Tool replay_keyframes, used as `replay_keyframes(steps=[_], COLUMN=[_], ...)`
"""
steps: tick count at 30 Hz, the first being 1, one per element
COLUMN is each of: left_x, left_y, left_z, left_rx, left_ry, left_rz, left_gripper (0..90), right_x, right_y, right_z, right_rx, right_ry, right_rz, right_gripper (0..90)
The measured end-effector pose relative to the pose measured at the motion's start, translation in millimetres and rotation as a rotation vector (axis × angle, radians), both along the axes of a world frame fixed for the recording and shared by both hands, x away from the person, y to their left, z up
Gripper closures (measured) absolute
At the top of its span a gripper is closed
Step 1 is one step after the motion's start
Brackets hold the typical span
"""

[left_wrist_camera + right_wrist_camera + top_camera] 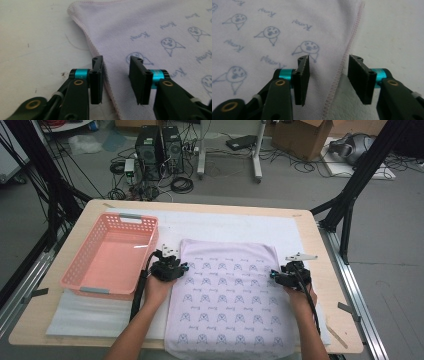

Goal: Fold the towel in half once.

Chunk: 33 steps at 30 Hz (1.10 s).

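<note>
On the counter the cloth lies flat, long axis running from me toward the far edge, right of the basket. I have the left gripper straddling its left hem and the right gripper its right hem, both with jaws apart, equally near.

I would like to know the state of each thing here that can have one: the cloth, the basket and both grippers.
printed cloth: spread flat on the table, near end hanging over the table edge.
pink basket: upright, empty.
left gripper: open, jaws astride the cloth's left hem.
right gripper: open, jaws astride the cloth's right hem.
</note>
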<state>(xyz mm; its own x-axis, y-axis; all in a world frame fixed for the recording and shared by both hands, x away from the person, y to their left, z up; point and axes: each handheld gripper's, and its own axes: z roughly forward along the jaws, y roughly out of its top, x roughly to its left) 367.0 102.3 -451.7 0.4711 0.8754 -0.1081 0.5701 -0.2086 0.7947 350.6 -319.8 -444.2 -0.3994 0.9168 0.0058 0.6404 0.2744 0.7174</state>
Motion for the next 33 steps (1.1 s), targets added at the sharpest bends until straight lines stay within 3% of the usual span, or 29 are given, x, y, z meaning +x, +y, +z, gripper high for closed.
replay_keyframes(steps=[3, 5, 8, 12, 13, 16, 22, 27, 33], left_x=[1.7, 2.3, 1.5, 1.5, 1.4, -0.3, -5.9, -7.3, -12.7], left_y=[4.0, 4.8, 2.8, 4.1, 5.5, 10.3, 11.6, 9.1, 9.9], left_z=[-0.4, -0.4, 0.2, 2.7, 4.6, 9.8, 16.7, 17.1, 24.3], left_rx=[-0.037, -0.042, -0.033, -0.052, -0.057, -0.099, -0.11, -0.119, -0.149], left_ry=[0.021, 0.023, 0.019, 0.01, -0.001, -0.011, -0.039, -0.036, -0.063], left_rz=[0.02, 0.016, 0.019, 0.048, 0.058, 0.07, 0.044, 0.027, 0.008], left_gripper=[76.3, 82.3, 85.6, 87.3, 87.7, 87.7, 87.9, 87.9, 88.0], right_x=[0.5, 0.3, 0.8, 2.0, 2.3, 1.2, -9.8, -11.5, -13.9], right_y=[-0.5, -1.8, -1.7, 2.7, 1.8, -3.9, -6.5, -8.8, -9.7], right_z=[-0.2, -0.1, -0.3, 2.9, 3.2, 4.8, 17.2, 18.6, 20.9], right_rx=[0.027, 0.052, 0.077, 0.01, 0.014, 0.087, 0.105, 0.113, 0.122], right_ry=[0.007, 0.015, 0.026, 0.012, 0.003, -0.011, -0.065, -0.061, -0.075], right_rz=[-0.01, -0.018, -0.005, 0.003, -0.006, -0.031, 0.003, -0.001, 0.005], right_gripper=[63.3, 76.0, 85.2, 87.2, 87.4, 87.4, 87.4, 87.3, 87.3])
